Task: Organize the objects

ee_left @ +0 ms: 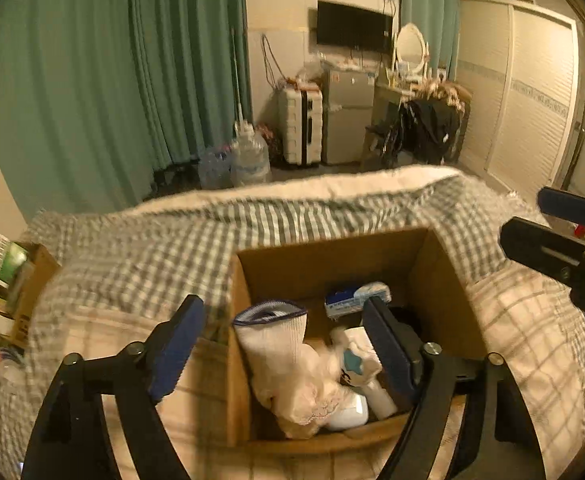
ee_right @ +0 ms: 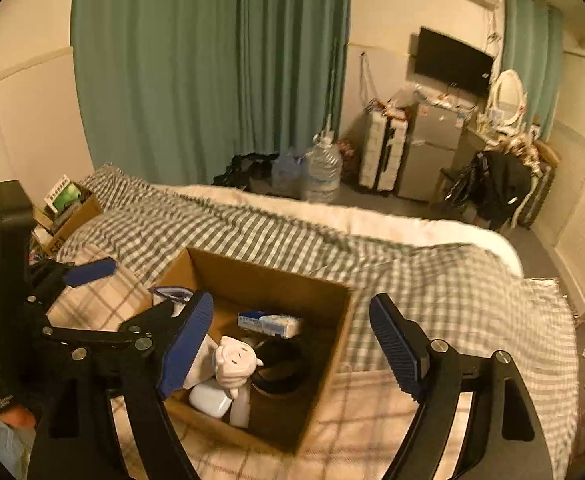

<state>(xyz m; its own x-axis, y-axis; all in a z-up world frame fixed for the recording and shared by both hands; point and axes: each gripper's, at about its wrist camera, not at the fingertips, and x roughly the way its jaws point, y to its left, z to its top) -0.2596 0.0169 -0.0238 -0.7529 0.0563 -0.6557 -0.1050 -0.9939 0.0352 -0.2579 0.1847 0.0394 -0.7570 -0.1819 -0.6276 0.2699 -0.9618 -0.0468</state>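
An open cardboard box (ee_left: 324,256) stands on the checked bed. It holds a white sock with a blue cuff (ee_left: 272,328), a pale cloth (ee_left: 304,392), a blue-white tissue pack (ee_left: 352,300), a white spray bottle (ee_left: 372,380) and a white case (ee_left: 348,416). My left gripper (ee_left: 282,346) is open and empty above the box's near left part. My right gripper (ee_right: 292,344) is open and empty over the same box (ee_right: 276,276), where the spray bottle (ee_right: 234,364), tissue pack (ee_right: 268,324) and a dark round item (ee_right: 280,368) show.
The bed's checked cover (ee_left: 140,248) spreads all around the box. A second cardboard box with books (ee_left: 16,280) sits at the bed's far left. Beyond the bed are water jugs (ee_left: 248,160), a suitcase (ee_left: 300,128), a small fridge (ee_left: 346,120) and green curtains (ee_left: 112,72).
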